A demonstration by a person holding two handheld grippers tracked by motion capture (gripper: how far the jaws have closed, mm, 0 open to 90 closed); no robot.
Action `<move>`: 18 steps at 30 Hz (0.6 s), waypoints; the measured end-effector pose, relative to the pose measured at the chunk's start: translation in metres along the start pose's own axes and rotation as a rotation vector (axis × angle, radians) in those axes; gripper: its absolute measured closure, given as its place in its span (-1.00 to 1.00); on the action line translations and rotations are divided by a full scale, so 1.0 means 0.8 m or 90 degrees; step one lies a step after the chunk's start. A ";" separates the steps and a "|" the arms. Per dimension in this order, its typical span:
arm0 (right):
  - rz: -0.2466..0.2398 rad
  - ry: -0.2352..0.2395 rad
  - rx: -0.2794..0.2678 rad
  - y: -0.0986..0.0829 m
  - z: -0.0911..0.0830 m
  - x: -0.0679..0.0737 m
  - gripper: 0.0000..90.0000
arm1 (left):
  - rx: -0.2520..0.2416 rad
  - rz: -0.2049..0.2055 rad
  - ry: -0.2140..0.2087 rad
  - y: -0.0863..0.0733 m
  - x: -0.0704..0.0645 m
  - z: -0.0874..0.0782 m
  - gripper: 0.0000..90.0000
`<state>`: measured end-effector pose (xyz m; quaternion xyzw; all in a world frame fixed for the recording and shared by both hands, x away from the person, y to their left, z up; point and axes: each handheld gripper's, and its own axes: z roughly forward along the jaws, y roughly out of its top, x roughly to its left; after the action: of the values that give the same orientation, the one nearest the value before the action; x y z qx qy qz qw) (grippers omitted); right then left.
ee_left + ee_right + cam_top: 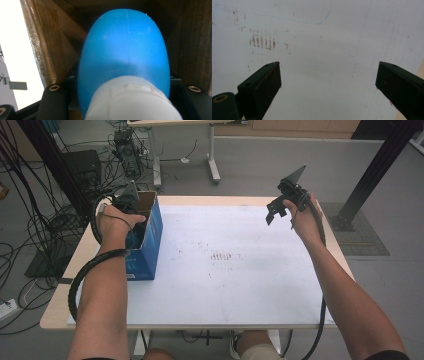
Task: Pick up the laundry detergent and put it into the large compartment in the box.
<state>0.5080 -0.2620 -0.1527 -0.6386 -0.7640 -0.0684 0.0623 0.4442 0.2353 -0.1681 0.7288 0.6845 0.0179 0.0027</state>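
Note:
A blue cardboard box (150, 245) with a brown inside stands open-topped at the table's left side. My left gripper (130, 205) reaches down into it. In the left gripper view a smooth blue rounded object (125, 47) with a white lower part (132, 100) sits between the jaws, and the box's brown inner walls (62, 50) surround it. My right gripper (274, 212) hangs in the air over the table's far right, open, with nothing between its fingers. Its own view shows it (328, 80) above the bare white sheet (319, 50).
A white sheet (225, 270) covers the wooden table (55, 315) and carries small brown smudges (222, 256) near its middle. Cables and equipment (75, 170) crowd the floor at the left. A black post (375, 170) rises at the back right.

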 end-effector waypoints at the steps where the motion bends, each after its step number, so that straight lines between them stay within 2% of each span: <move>1: -0.001 0.000 0.001 0.000 0.000 0.000 -0.86 | 0.000 0.000 0.000 0.000 0.000 0.000 -0.16; 18: -0.002 -0.001 0.002 0.001 0.002 0.000 -0.86 | 0.000 0.000 0.000 0.000 0.001 0.000 -0.16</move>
<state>0.5090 -0.2619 -0.1543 -0.6377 -0.7649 -0.0668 0.0622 0.4444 0.2362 -0.1683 0.7288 0.6845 0.0175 0.0027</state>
